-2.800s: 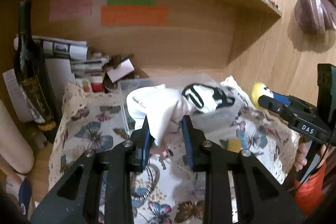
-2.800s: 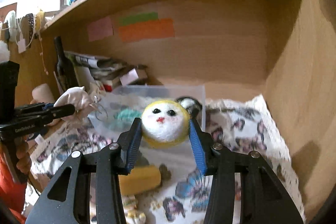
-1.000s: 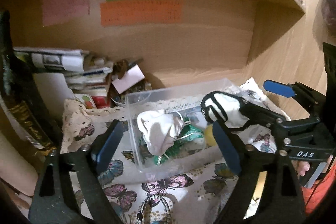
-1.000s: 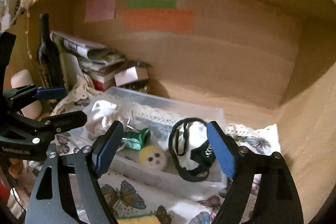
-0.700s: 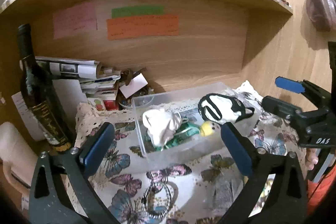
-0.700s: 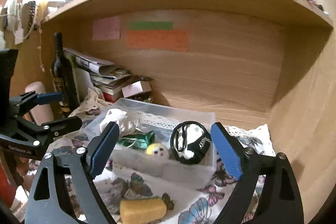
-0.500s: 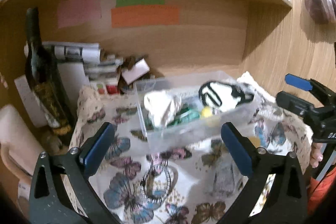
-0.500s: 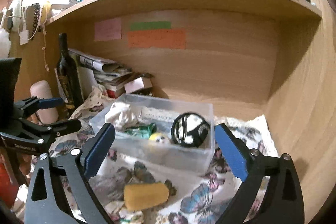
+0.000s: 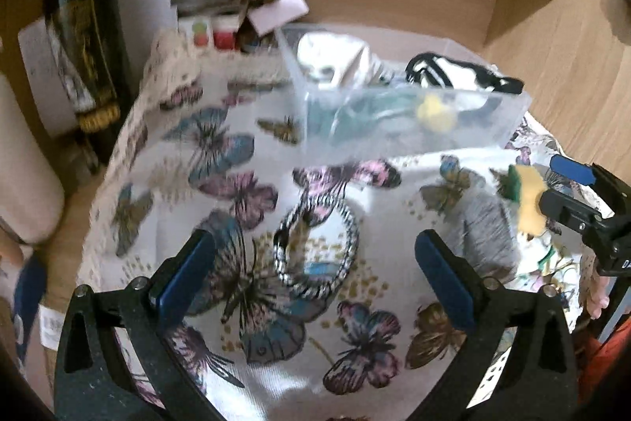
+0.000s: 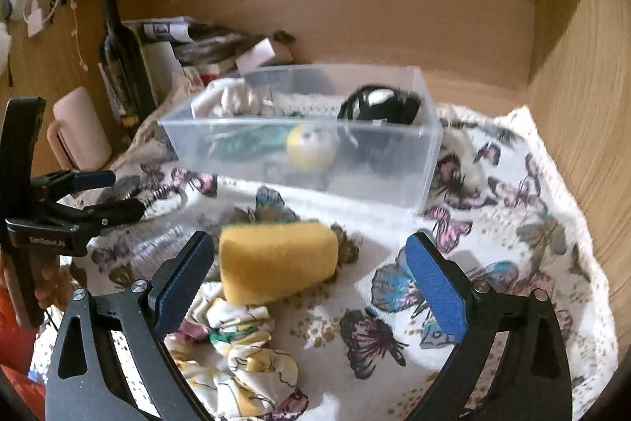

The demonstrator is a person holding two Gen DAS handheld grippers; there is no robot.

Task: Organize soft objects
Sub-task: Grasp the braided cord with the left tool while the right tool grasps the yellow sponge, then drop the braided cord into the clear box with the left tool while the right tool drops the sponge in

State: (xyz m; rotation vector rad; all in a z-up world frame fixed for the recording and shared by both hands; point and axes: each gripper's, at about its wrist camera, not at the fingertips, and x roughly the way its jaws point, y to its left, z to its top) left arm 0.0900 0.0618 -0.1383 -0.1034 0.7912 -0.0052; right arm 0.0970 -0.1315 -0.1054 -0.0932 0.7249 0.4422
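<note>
A clear plastic bin (image 10: 394,180) (image 9: 508,113) on the butterfly cloth holds a white cloth (image 10: 232,97), a green item, a yellow face ball (image 10: 309,145) and a black-and-white pouch (image 10: 378,105). My right gripper (image 10: 309,279) is open, low over a yellow sponge (image 10: 276,263) that lies between its jaws; a floral scrunchie (image 10: 236,354) lies just in front. My left gripper (image 9: 315,271) is open and empty above a black-and-white braided ring (image 9: 315,251). The sponge (image 9: 528,196) and the right gripper (image 9: 572,200) show at the right in the left wrist view.
A dark wine bottle (image 10: 118,54), stacked papers and small boxes (image 10: 205,46) stand at the back left of the wooden alcove. A pink cylinder (image 10: 79,129) stands left. The wooden side wall (image 10: 583,105) closes the right.
Both grippers let go of the white cloth and the face ball into the bin, opened, pulled back and dropped low; the right one now straddles the sponge, the left hovers over the braided ring.
</note>
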